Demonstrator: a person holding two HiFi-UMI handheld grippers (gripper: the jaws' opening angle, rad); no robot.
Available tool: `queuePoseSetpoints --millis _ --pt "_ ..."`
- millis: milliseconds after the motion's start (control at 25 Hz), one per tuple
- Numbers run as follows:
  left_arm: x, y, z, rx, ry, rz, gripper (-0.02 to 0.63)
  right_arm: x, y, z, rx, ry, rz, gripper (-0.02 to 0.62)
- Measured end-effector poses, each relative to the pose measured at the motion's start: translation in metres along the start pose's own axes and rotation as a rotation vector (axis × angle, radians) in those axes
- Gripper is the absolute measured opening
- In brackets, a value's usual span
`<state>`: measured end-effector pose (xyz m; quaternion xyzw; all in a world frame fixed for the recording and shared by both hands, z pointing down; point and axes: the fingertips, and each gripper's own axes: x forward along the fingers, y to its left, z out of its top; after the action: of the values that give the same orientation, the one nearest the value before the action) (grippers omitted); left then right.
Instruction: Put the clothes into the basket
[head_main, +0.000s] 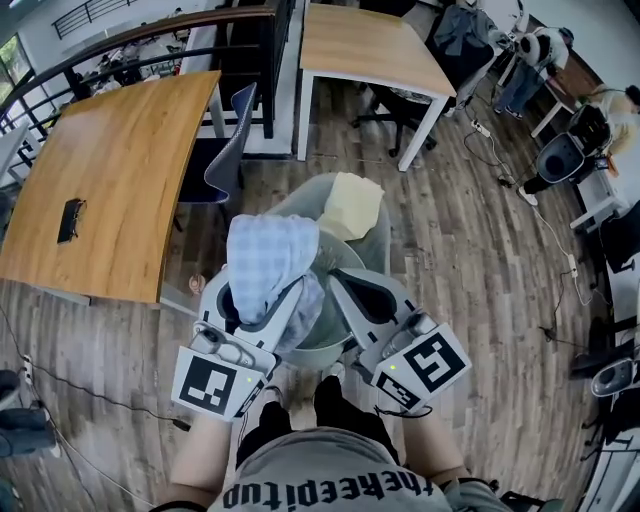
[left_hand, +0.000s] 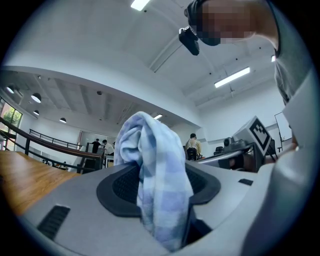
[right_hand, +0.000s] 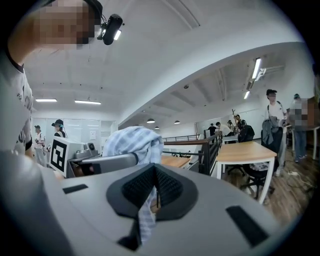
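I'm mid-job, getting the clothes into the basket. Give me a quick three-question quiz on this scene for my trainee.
1. True or false: the blue checked cloth lies loose in the grey basket.
2. What lies at the basket's far edge? A) a pale yellow cloth B) a red towel C) a shoe
3. Fill in: the left gripper pinches the checked cloth, and so does the ____ gripper.

Key
1. False: it is held in the grippers.
2. A.
3. The right gripper; a strip of the cloth sits between its jaws.
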<state>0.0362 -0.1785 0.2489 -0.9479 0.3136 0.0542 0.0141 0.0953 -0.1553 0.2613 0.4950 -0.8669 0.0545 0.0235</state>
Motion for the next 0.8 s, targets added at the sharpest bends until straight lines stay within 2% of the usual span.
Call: queuePoseSetpoints --millis 280,800 --pt "0.019 -0.001 -0.01 0.002 0.021 0.059 0.227 0.005 -0.025 -0.005 0.015 0.011 0.058 0.009" --pt "0.031 0.003 -0.035 -0.019 0.047 0.15 0.226 0.02 -0.039 -0.021 0.026 0.056 0.16 0.009"
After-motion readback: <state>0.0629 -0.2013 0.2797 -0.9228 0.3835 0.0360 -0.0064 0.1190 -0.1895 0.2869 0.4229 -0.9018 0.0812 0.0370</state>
